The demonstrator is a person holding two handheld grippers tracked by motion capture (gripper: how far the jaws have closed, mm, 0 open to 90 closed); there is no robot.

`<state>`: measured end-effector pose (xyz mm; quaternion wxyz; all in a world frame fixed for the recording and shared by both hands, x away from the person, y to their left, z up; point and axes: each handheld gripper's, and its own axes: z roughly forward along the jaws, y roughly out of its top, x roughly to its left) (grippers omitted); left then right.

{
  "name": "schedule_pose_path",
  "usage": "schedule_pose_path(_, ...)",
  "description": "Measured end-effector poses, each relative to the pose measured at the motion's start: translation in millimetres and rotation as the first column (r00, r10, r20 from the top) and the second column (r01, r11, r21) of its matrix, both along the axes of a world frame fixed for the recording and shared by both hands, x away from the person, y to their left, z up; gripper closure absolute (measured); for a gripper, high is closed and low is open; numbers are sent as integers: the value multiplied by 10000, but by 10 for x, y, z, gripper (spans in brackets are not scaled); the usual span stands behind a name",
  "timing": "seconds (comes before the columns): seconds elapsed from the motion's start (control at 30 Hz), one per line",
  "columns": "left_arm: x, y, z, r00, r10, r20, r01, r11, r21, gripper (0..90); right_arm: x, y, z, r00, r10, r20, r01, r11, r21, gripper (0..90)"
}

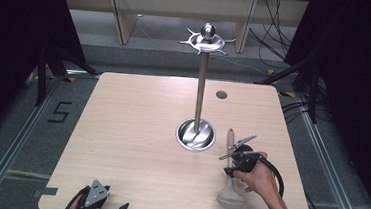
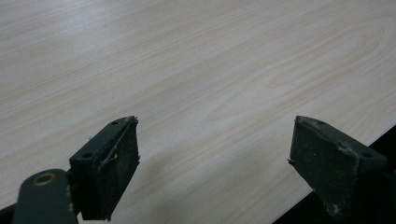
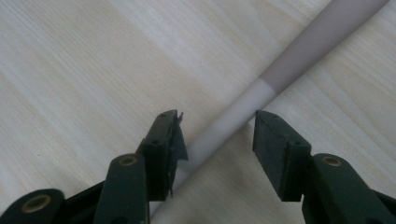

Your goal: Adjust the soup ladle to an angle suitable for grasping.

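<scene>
On the near right of the light wooden table (image 1: 131,130) lies a long-handled utensil (image 1: 229,180), a spatula or spoon as far as the shape tells: a pale broad head at the near end and a brownish handle pointing toward the far edge. The right hand (image 1: 260,179) holds the right gripper (image 1: 228,169) down over the middle of this utensil, with its grey 3-cornered plate tilted up to the far side and its black cable looping off to the right.

In the right gripper view, the utensil's handle (image 3: 261,93) runs on a slant between the 2 black jaws, at the spot where the pale part meets the darker part. The jaws straddle it, part-way spread; a sliver of table shows on each side between pad and handle, so the pads do not press on it.

The left gripper (image 1: 96,205) sits at the near left edge of the table. In the left gripper view, its jaws stand wide apart with nothing between them, only bare wood (image 2: 196,84) ahead.

Far of the utensil, near the table's middle, stands a metal utensil rack (image 1: 201,85): a round, dished steel base, a tall upright pole, and a ring of hooks with a knob on top. A small round grey cap (image 1: 221,95) is set in the table beyond it to the right.
</scene>
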<state>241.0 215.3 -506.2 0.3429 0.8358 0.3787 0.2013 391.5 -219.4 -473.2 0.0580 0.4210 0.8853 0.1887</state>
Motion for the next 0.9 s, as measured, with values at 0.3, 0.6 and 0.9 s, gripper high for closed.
schedule_pose_path(0.3,-17,-31,-13,9998,222,-5,-222,9995,-241,149,55,10,-12,9997,-183,-132,181,9997,-175,483)
schedule_pose_path(0.6,-25,-31,-9,9994,309,-138,-313,9991,-271,149,110,46,-60,9992,-138,-370,121,9989,-448,487)
schedule_pose_path(0.9,-40,-32,2,9988,387,-311,-394,9990,-212,149,141,32,-43,9973,27,-731,-58,9991,-417,509)
